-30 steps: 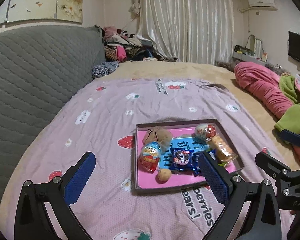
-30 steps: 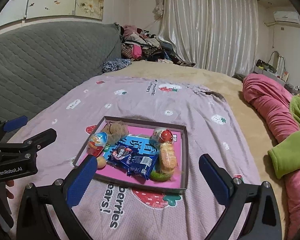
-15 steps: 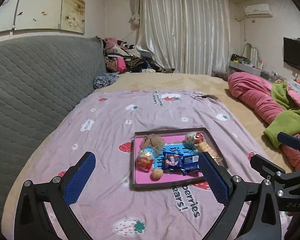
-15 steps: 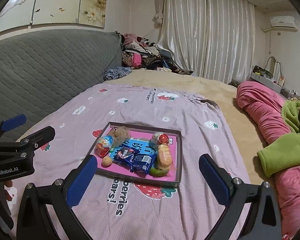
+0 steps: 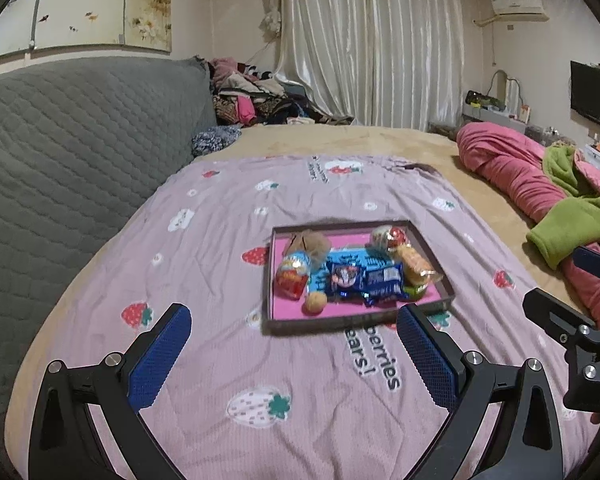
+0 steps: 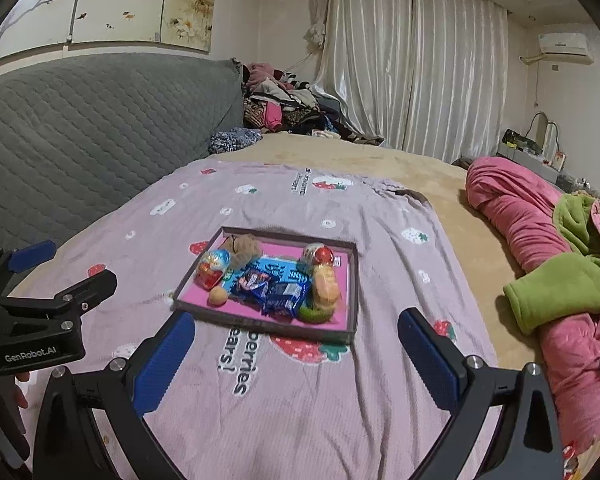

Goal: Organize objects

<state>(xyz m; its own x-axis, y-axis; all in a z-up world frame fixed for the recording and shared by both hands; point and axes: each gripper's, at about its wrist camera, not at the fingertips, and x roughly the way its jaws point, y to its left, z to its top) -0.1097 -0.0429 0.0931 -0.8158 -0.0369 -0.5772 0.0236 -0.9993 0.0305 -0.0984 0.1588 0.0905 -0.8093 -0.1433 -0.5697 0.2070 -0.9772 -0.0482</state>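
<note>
The bed with its strawberry sheet carries the pink tray, all the snacks heaped inside it. Both the left gripper and right gripper sit just short of the tray, fingers spread wide, holding nothing. Soft bedding probably means the tray tips if it's nudged.

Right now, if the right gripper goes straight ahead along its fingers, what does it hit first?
Probably the near rim of the pink-lined tray, around the green fruit corner. The open right gripper is empty, with only purple strawberry blanket between. Its height above the blanket is unclear.
</note>
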